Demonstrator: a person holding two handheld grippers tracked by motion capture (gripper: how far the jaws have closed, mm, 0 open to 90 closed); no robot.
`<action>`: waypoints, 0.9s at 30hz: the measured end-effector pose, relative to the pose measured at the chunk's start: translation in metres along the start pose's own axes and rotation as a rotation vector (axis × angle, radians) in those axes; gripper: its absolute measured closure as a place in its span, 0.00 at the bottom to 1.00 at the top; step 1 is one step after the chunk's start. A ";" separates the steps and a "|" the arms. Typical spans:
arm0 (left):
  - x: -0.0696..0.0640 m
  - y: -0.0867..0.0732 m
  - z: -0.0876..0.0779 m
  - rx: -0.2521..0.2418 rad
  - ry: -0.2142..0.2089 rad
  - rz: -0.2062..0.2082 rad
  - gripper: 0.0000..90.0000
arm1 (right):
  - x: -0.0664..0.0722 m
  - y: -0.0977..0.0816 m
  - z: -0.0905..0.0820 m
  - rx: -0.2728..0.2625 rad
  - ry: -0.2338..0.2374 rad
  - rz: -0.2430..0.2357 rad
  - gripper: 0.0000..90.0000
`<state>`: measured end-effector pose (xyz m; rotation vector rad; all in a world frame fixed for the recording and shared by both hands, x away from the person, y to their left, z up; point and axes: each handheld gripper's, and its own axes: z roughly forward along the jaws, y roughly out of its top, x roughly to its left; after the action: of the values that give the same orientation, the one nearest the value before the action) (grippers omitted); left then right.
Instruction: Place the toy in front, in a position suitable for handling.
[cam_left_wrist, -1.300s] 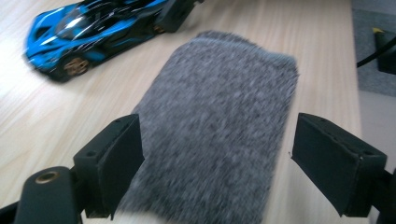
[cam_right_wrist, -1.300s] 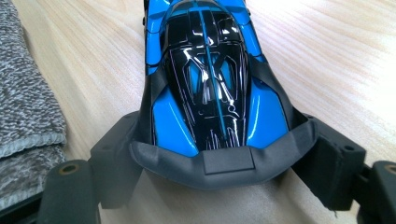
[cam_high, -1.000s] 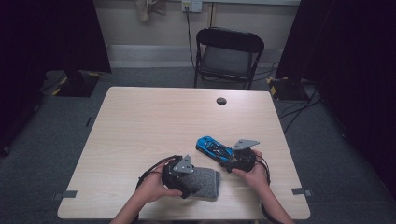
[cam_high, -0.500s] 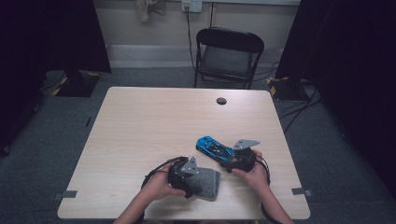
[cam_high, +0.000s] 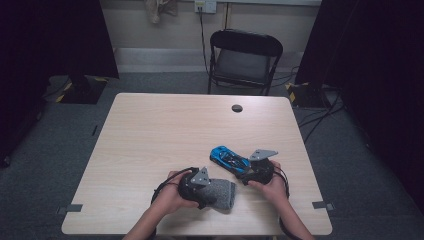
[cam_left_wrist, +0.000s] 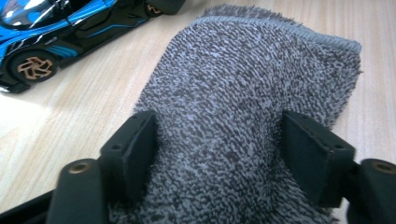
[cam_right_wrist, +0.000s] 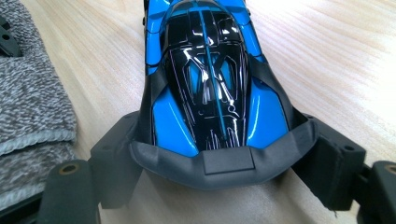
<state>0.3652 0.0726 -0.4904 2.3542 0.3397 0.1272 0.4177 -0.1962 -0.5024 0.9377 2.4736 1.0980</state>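
the pale wooden table (cam_high: 150, 140) carries everything, with a black folding chair (cam_high: 243, 57) standing behind its far edge and a small dark round cap (cam_high: 237, 108) set in the tabletop near that edge.

on the near part of the table lies a grey knitted cloth (cam_high: 224, 192), folded and lying flat. just beyond and to the right of it sits a blue and black toy car (cam_high: 227, 157), angled across the table, its copper-coloured wheel (cam_left_wrist: 35, 68) near the cloth's edge but not on it.

the left gripper (cam_high: 206, 194) rests over the cloth's left end, held by the person's left hand (cam_high: 172, 192). its fingers (cam_left_wrist: 133, 147) have just been closing, and the cloth bulges up between them with both pads pressed against its sides.

the right gripper (cam_high: 245, 176), in the right hand (cam_high: 272, 186), sits at the car's near end. its fingers (cam_right_wrist: 116, 156) straddle the car's tail and press against its black rear bumper on both sides, so the car is clamped.
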 end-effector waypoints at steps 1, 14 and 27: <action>0.000 0.001 0.000 0.002 0.004 -0.007 0.35 | 0.000 0.000 0.000 0.000 0.000 0.000 0.26; -0.004 0.006 -0.005 0.038 0.121 -0.170 0.73 | 0.000 0.000 0.000 0.000 -0.001 0.000 0.26; 0.013 0.007 -0.039 -0.039 0.135 -0.335 0.79 | 0.000 0.000 0.000 0.000 0.001 0.000 0.26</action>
<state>0.3720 0.0981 -0.4576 2.2205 0.7832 0.1306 0.4179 -0.1962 -0.5024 0.9367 2.4740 1.0987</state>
